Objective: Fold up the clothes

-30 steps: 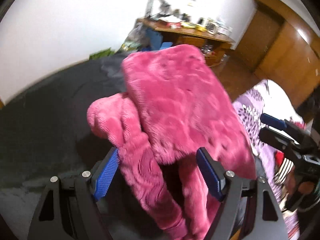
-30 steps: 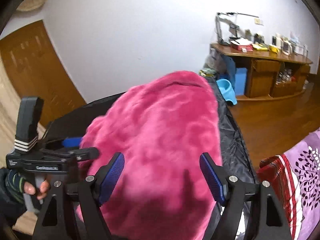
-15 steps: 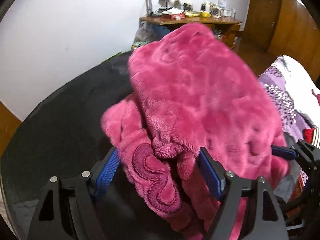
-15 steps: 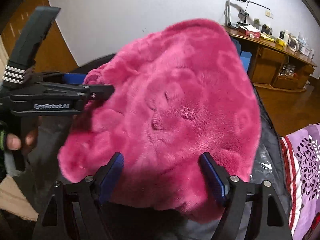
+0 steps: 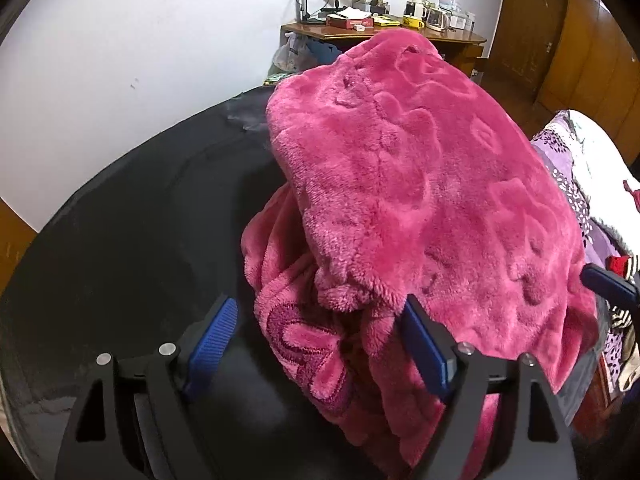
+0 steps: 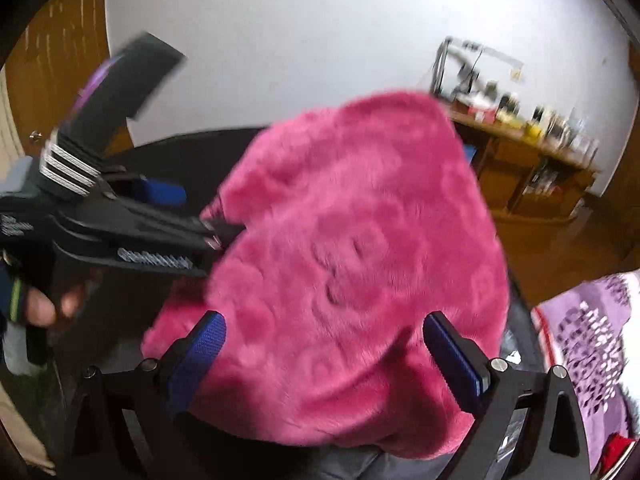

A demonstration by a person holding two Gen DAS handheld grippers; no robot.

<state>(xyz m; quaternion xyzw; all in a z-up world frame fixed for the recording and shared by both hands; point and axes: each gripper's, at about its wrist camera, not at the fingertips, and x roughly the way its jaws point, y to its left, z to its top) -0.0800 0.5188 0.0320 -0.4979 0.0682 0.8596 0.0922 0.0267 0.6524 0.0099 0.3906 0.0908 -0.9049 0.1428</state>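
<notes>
Pink fleece garment heaped on a dark table, both grippers spread wide around it.

The dark table [image 5: 120,248] is seen under a folded pink fleece garment [image 5: 420,184], which is piled toward the table's right edge, its upper layer draped over bunched folds bearing a darker embroidered curl. The left gripper [image 5: 320,344] is held with its jaws wide apart; fleece lies between the blue pads, the right pad is touched by the hanging fabric, and nothing is pinched. The right gripper [image 6: 324,356] is likewise held wide open, with the garment's near edge lying between its pads; whether the cloth is touched there cannot be told through the blur. A wooden sideboard [image 5: 384,36] loaded with cups and small items is seen against the white wall beyond the table.
</notes>
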